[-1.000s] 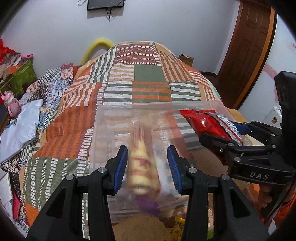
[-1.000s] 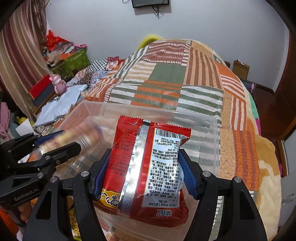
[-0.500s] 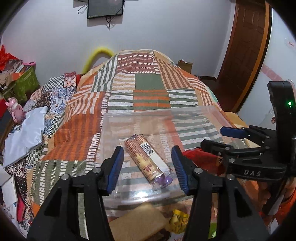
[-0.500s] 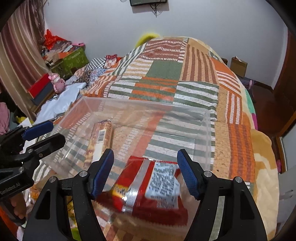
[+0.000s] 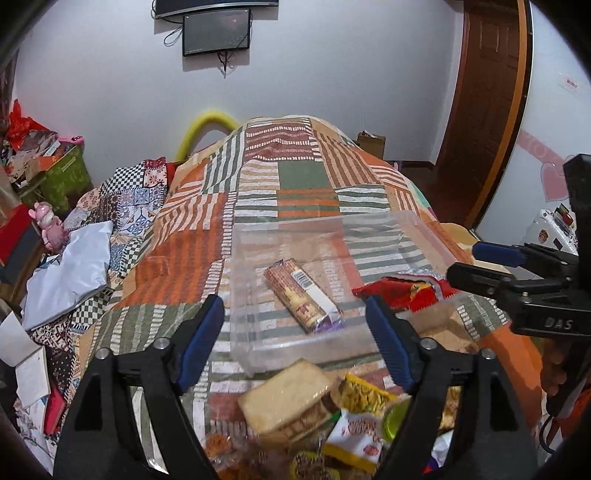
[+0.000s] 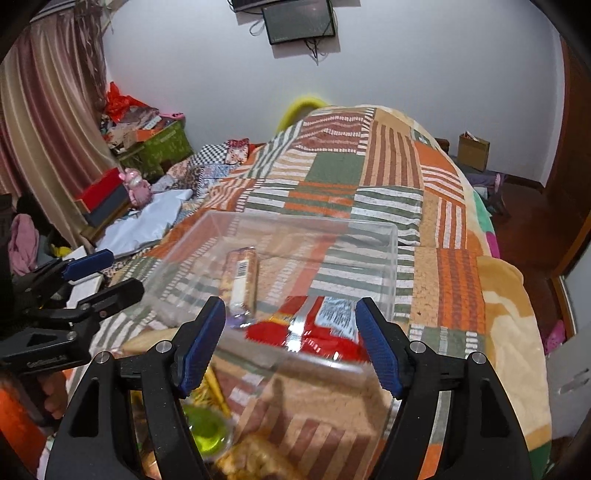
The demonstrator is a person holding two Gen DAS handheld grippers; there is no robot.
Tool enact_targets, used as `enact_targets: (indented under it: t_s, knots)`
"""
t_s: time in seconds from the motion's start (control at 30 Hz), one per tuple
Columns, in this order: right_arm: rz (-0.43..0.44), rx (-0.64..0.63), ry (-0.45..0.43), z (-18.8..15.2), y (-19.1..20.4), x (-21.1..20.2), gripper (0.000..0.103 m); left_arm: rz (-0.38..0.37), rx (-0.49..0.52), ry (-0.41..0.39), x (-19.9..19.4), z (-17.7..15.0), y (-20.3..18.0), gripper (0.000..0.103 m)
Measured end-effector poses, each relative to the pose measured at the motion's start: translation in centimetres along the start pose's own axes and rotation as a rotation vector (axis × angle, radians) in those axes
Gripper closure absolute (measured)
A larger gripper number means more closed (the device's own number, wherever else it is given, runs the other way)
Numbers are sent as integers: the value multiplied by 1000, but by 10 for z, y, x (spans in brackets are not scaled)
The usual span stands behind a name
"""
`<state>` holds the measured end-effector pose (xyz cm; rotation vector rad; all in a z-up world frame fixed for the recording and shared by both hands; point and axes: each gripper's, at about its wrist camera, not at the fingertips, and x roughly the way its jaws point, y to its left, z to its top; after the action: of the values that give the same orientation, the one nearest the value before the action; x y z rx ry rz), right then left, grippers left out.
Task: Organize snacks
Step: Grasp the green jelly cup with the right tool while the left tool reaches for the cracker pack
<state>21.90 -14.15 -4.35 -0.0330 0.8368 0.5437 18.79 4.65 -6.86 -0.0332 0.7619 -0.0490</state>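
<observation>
A lived-in home bedroom is showing itself here: a bed [image 5: 295, 184] is filling the middle of the room under a patchwork blanket [image 6: 388, 192] of orange, green and brown striped squares, with rumpled clothes and bedding [image 5: 70, 269] lying along its left side. A dark screen [image 5: 216, 31] is hanging on the pale wall with its cables dangling, a brown wooden door [image 5: 480, 110] is standing at the right, and striped curtains [image 6: 44, 122] are hanging at the left above stacked boxes [image 6: 162, 144] and a small pink toy [image 6: 137, 188].
</observation>
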Motion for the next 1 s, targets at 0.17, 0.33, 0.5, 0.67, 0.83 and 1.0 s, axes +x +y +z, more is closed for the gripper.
enact_targets:
  t_s: [0.17, 0.33, 0.5, 0.67, 0.83, 1.0]
  knots:
    - [23, -8, -5, -13, 8, -10, 33, 10, -7, 23, -5, -13, 3, 22]
    - [44, -11, 14, -29, 15, -10, 33, 9, -15, 56, -8, -29, 6, 22]
    - [64, -14, 35, -44, 22, -10, 33, 12, -17, 90, -8, -46, 8, 22]
    - [94, -12, 73, -58, 32, -4, 33, 11, -23, 114, -8, -61, 10, 22]
    - [105, -43, 106, -67, 44, 6, 33, 1, -39, 138, -6, -71, 12, 22]
    - [127, -55, 139, -72, 48, 16, 42, -4, -39, 147, -3, -75, 12, 22]
